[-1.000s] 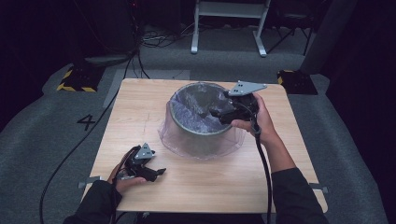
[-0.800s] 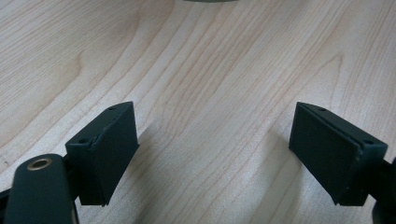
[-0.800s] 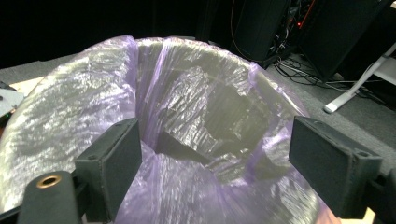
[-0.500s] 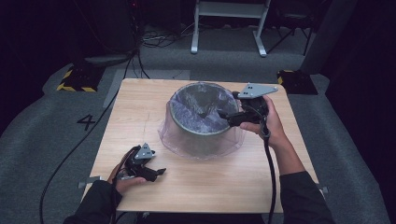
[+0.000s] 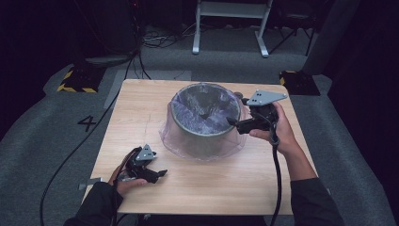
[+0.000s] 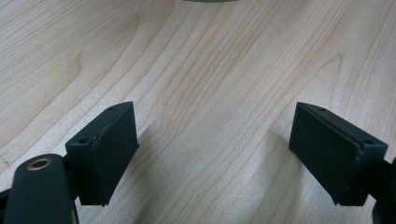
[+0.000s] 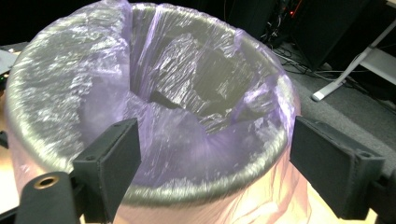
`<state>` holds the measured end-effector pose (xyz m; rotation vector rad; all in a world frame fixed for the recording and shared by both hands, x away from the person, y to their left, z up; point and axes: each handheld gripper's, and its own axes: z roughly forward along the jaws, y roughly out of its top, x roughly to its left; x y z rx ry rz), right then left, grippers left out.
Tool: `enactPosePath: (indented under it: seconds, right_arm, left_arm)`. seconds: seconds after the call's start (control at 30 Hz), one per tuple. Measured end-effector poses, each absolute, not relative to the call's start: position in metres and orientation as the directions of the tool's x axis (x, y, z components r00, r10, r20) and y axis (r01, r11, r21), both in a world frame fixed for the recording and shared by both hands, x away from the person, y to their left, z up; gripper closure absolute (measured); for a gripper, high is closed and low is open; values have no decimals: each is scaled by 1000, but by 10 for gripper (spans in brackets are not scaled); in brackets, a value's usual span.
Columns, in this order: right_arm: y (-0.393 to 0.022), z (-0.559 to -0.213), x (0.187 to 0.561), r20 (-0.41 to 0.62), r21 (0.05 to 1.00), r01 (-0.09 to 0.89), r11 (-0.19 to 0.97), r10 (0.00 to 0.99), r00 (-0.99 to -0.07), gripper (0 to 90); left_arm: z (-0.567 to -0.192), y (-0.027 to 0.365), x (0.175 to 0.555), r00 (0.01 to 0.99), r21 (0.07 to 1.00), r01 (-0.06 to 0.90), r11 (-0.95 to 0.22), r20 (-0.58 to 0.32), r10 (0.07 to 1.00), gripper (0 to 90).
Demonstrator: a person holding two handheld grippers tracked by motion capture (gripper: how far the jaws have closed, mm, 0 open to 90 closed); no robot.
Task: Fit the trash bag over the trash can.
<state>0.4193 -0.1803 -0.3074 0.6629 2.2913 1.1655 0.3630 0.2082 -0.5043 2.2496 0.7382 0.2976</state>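
Purple plastic already drapes over the rim of the grey bin [image 5: 205, 120] and hangs down its outer wall, pooling in a loose skirt on the tabletop [image 5: 141, 108]; judged from that, your lining job is most of the way there. What looks left is the inside: the bag liner [image 7: 177, 116] sags in crumpled folds down the middle of the bin instead of lying against the wall, and the rim edge nearest your right hand-held gripper [image 5: 235, 123] sits bunched.

That gripper hovers at the bin's near lip, jaws released and spread wide, one on each side of the bunched edge, nothing pinched between them. Your left hand-held gripper [image 5: 160, 174] rests well apart from the bin on bare wood, jaws likewise released and grasping nothing.

Ahead of the left gripper lies open tabletop all the way to the bin's base. Behind both grippers the tabletop's near edge is close to your forearms. Beyond the right gripper's outer side, the wood soon ends, so room there is tighter.
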Motion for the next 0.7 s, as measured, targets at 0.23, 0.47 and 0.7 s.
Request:
enactPosePath:
  seconds: [0.23, 0.47, 0.7]
  right_arm:
    - [-186, -309, 413, -203, 825, 203, 527, 613, -764, 164]
    - [-190, -315, 405, -214, 815, 196, 546, 597, -773, 164]
    - [-195, -323, 399, -228, 799, 201, 567, 594, -771, 164]
  left_arm:
    - [-504, 208, 363, 808, 713, 419, -562, -9, 590, 149]
    - [-504, 208, 363, 808, 713, 419, -562, -9, 590, 149]
    - [-504, 208, 363, 808, 713, 419, -562, -9, 589, 149]
